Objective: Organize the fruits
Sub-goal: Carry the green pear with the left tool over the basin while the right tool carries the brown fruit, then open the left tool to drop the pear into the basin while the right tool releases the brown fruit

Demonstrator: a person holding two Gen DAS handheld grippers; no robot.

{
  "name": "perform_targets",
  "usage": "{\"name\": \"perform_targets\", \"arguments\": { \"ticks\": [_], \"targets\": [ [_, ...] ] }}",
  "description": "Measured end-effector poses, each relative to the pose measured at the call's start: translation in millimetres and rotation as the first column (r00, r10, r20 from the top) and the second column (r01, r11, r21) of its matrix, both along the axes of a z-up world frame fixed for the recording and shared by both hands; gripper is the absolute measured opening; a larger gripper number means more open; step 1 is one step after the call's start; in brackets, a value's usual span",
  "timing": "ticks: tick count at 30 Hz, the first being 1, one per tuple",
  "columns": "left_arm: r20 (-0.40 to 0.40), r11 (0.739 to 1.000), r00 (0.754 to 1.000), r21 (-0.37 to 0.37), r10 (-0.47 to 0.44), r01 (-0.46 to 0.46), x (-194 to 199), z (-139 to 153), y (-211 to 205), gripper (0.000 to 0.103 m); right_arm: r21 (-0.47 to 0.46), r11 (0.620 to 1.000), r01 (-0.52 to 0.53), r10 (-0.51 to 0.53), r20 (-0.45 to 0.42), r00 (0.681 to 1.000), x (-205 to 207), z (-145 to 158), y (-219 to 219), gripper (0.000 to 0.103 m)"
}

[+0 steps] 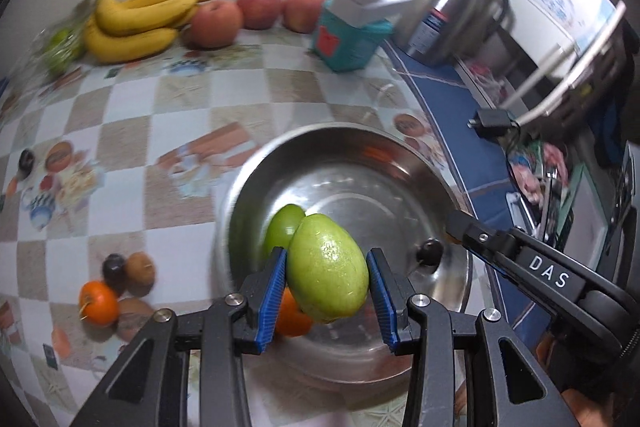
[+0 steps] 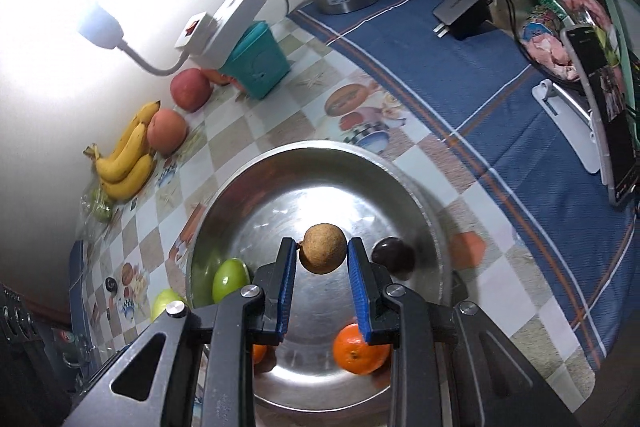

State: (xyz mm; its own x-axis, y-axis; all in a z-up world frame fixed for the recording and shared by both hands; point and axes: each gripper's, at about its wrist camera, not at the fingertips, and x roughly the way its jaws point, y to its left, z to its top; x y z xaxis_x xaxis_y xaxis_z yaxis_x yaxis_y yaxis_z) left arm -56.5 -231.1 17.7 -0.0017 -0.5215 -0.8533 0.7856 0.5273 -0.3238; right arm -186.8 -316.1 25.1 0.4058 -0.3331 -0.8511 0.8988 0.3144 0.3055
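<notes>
1. L gripper [image 1: 327, 283] jaws partway closed, clamped on green mango [image 1: 327, 269], hanging over bowl [image 1: 240, 195].
2. R gripper [image 2: 322, 259] jaws nearly shut, pinching small brown fruit [image 2: 322, 248], also above bowl.
3. Mango long axis tilted, narrow end up-left, fat end down-right, roughly across the jaws.
4. Risks imo: mango smooth + gripped off-center, could rotate or slip; dropping it might knock orange [image 2: 361, 349] or green fruit [image 2: 229, 279]. Round brown one could pop out.

A white lamp [image 2: 98, 27] is glaring at upper left against the pale wall [image 2: 60, 99]; I'm seeing the checkered tabletop [image 2: 280, 107] running under a blue cloth [image 2: 500, 107] at right.
</notes>
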Motion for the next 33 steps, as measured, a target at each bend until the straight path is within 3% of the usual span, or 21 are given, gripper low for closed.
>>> {"name": "perform_targets", "arguments": {
  "ticks": [15,33],
  "targets": [
    [-0.004,0.994,0.998,0.09,-0.062,0.062,-20.9,-34.3,-23.3,0.043,0.058,0.998,-0.013,0.015,-0.029,0.999,5.7,-22.4,-4.1,0.028],
    [0.012,0.991,0.998,0.124,-0.061,0.059,-25.0,-45.5,-26.1,0.044,0.125,0.992,-0.026,0.036,-0.075,0.997,13.6,-44.8,-2.3,0.028]
  ]
}}
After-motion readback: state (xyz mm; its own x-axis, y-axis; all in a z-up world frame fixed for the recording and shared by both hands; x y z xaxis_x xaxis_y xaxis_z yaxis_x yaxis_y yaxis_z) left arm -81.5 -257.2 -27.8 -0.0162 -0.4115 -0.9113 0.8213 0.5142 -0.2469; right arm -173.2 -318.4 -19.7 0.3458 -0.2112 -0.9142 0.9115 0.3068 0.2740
